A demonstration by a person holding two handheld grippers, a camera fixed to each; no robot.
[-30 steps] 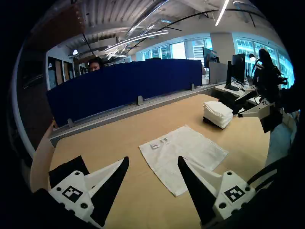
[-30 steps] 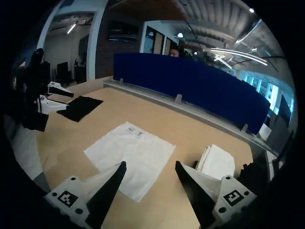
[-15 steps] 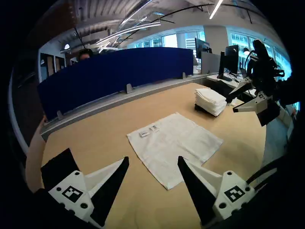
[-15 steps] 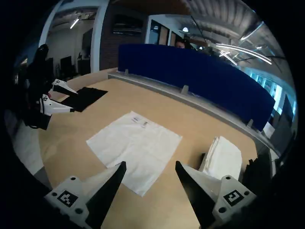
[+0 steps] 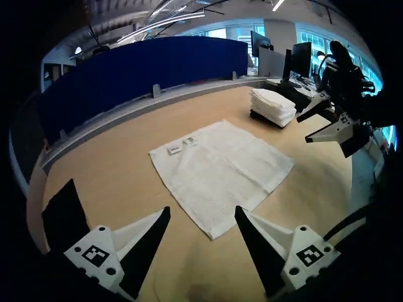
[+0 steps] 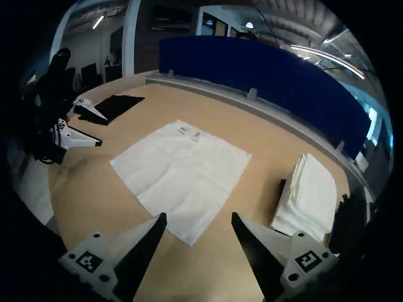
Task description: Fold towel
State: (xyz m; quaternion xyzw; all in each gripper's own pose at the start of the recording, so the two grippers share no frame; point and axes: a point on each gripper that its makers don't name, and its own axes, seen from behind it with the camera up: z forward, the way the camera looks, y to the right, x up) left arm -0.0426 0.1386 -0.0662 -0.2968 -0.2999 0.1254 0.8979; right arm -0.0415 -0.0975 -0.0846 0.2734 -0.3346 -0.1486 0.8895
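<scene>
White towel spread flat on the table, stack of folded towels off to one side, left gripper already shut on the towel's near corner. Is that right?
Not quite: the left gripper is open, holding nothing, as the left gripper view shows. The towel does lie spread flat on the table, with the stack of folded towels off to one side.

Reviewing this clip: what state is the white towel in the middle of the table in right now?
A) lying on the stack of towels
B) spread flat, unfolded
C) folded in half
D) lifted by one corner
B: the towel lies spread flat on the table, apart from the stack of folded towels, and the left gripper and right gripper are both open, holding nothing.
</scene>
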